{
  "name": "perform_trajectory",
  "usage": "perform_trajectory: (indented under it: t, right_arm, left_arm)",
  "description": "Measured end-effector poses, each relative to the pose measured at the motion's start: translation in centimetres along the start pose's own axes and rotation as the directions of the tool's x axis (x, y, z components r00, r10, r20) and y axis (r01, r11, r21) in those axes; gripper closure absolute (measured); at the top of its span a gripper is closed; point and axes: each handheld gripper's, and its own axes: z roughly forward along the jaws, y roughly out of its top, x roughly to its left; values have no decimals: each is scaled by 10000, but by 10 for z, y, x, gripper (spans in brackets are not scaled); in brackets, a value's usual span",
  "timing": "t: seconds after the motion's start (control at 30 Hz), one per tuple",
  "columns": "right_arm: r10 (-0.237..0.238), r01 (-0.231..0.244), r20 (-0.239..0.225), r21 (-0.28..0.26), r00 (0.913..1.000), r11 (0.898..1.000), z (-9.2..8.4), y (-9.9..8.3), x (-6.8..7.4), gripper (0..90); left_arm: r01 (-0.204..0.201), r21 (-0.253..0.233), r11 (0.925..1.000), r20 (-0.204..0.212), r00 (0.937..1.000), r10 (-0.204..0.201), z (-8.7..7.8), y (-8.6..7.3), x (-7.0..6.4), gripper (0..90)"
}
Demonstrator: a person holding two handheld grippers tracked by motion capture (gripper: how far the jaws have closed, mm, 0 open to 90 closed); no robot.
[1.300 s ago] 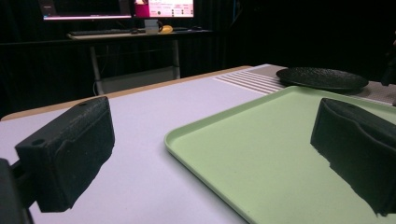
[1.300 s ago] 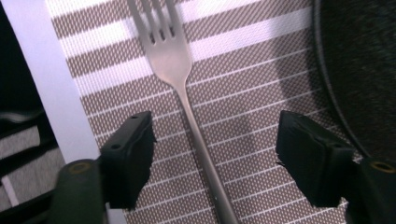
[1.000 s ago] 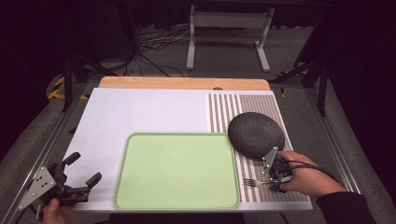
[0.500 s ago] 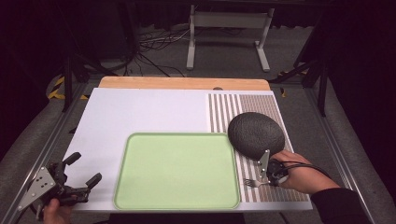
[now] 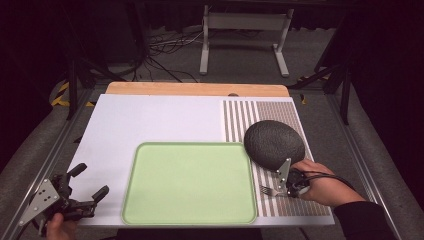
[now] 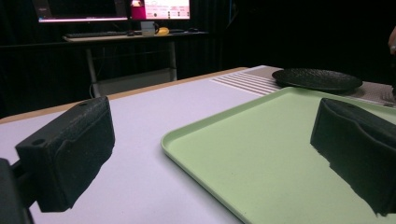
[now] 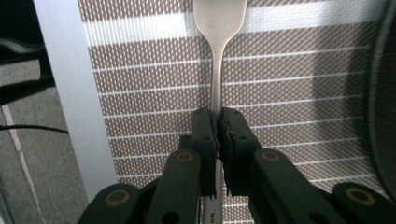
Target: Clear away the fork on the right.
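— What am I looking at on the right side?

— I'm seeing my right gripper [image 5: 283, 189] clamping a fork [image 5: 268, 190]. Its jaws have just been closing, and the right gripper view is showing both pads pressing on the fork's thin handle [image 7: 216, 88], with the wider end running away from me across the striped placemat [image 7: 289, 121].

— Where is the fork sitting?

— It's lying on the placemat [image 5: 280, 107], near the table's front edge, its tines pointing toward the green tray [image 5: 190, 182]. The tray's right rim is running just beside the tines. The dark plate [image 5: 274, 143] is resting just behind my gripper, overlapping the tray's far right corner.

— Any open room there?

— I'm finding it tight: plate behind, tray to the left, the mat's front edge close. To the right the bare strip of placemat is narrowing toward the table's edge.

— And the left?

— My left gripper [image 5: 89, 181] is hovering with its jaws spread wide, gripping nothing, by the front left corner of the white table [image 5: 150, 120]. In the left gripper view the tray's near rim [image 6: 196, 158] is lying between the pads [image 6: 70, 149]. Beyond it, the white surface is stretching open to the wooden far edge [image 5: 197, 89].
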Motion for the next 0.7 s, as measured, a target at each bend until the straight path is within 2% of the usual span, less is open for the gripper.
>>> perform_trajectory:
  t: [0.07,0.37,0.6,0.7]
  right_arm:
    - [129,-128,147,-91,9998,9999,-7,1,0,843]
    - [158,-114,625,-709,9979,9974,-29,2,-2,843]
    - [243,-168,802,-938,9965,9955,-40,5,-3,843]
    - [326,-208,968,-1207,9948,9925,-48,9,-3,843]
  left_arm:
    - [-5,-17,10000,11,10000,5,0,0,0,4]
    - [2,16,10000,7,10000,-2,0,0,0,4]
    - [3,4,10000,3,10000,-3,0,0,0,4]
    - [6,7,10000,-3,10000,-6,0,0,0,4]
